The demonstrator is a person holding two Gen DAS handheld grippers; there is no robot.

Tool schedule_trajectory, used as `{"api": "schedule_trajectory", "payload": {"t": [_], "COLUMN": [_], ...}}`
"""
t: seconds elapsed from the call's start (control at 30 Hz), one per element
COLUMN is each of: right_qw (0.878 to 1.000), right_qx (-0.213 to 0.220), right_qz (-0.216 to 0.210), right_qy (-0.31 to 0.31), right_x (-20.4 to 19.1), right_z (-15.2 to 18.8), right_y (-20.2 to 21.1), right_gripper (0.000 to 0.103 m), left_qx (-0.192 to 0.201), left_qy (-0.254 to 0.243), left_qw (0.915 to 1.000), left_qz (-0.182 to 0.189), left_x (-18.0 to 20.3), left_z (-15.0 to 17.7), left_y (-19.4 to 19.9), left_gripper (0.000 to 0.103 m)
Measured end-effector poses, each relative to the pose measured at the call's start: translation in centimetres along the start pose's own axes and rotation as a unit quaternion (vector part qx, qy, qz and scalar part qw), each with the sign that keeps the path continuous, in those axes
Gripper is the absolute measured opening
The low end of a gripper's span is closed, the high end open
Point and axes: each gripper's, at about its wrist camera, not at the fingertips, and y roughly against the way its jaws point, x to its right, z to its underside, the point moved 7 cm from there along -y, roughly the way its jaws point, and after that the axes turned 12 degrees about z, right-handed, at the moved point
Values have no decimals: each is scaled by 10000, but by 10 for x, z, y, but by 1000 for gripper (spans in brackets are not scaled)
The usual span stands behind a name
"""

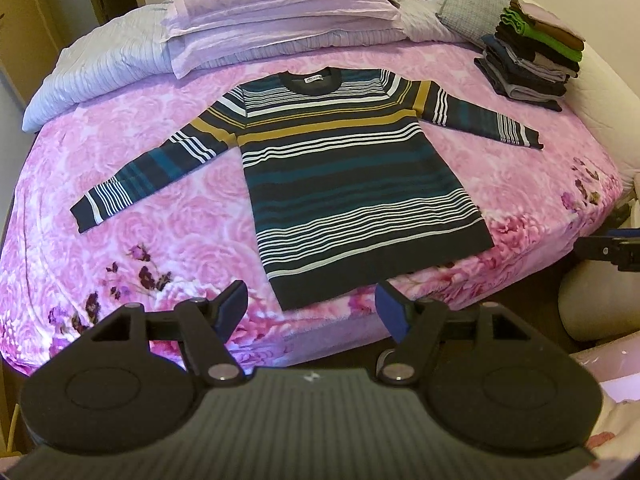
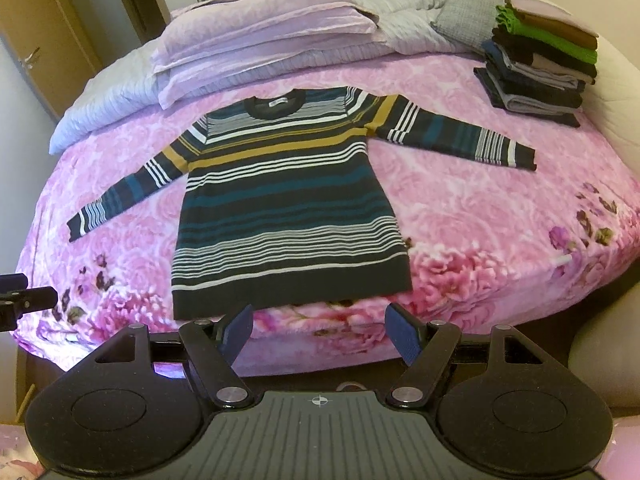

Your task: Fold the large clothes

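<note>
Both claws [image 1: 312, 308] [image 2: 320, 330] gape before flat sweater [image 1: 340, 168].

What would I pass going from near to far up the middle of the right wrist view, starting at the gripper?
Open right hand-held gripper → front edge of the pink floral bedspread → dark hem of the striped knit sweater → its mustard chest stripe → its round collar → stacked lilac pillows.

We see lilac pillows [image 1: 280, 4] on a grey quilted duvet [image 1: 100, 64], a grey woven cushion [image 2: 468, 4], and wooden wardrobe doors [image 2: 36, 32].
</note>
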Motion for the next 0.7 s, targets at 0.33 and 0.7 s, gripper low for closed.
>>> {"api": "schedule_trajectory", "payload": {"t": [0.33, 0.7], "right_qw": [9998, 9991], "right_qx": [-127, -218], "right_qz": [-89, -205], "right_qy": [137, 288], "right_x": [-1, 8], "right_z": [-1, -17], "right_y": [-10, -24], "right_gripper": [70, 70], "left_qx": [-112, -152], "left_qy": [135, 263], "left_qw": [9998, 9993], "left_qz": [-88, -225], "left_x": [1, 11], "left_z": [0, -16], "left_y": [-8, -20], "left_gripper": [67, 67]}}
